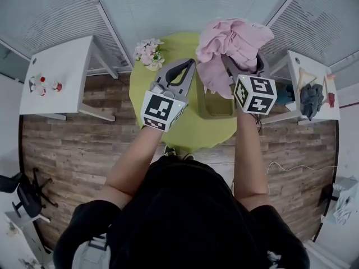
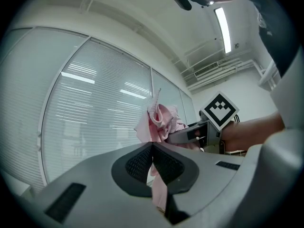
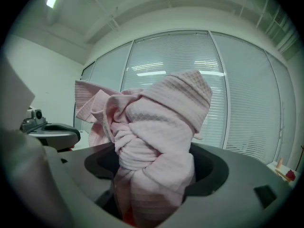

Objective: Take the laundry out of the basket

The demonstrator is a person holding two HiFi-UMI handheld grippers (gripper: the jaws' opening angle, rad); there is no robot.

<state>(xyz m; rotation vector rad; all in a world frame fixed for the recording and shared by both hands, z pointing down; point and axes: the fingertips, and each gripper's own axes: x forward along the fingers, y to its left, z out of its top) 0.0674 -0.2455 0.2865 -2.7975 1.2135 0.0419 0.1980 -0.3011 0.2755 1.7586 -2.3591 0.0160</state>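
A bunched pink waffle-weave cloth [image 1: 230, 41] is lifted above the olive basket [image 1: 216, 112], which stands on a round green table [image 1: 185, 133]. My right gripper [image 1: 242, 66] is shut on the cloth. In the right gripper view the knotted bundle [image 3: 159, 141] fills the space between that gripper's jaws [image 3: 152, 175]. My left gripper [image 1: 189, 65] is beside it at the cloth's left edge. Its jaws [image 2: 152, 146] meet at the tips, with a thin strip of the pink cloth [image 2: 159, 191] pinched between them. The cloth hides most of the basket's inside.
A small bunch of pale flowers [image 1: 148, 52] lies at the table's far left. A white side table [image 1: 56, 74] stands to the left. On the right, another white table [image 1: 331, 77] holds a dark garment [image 1: 311, 100]. Blinds cover the windows behind.
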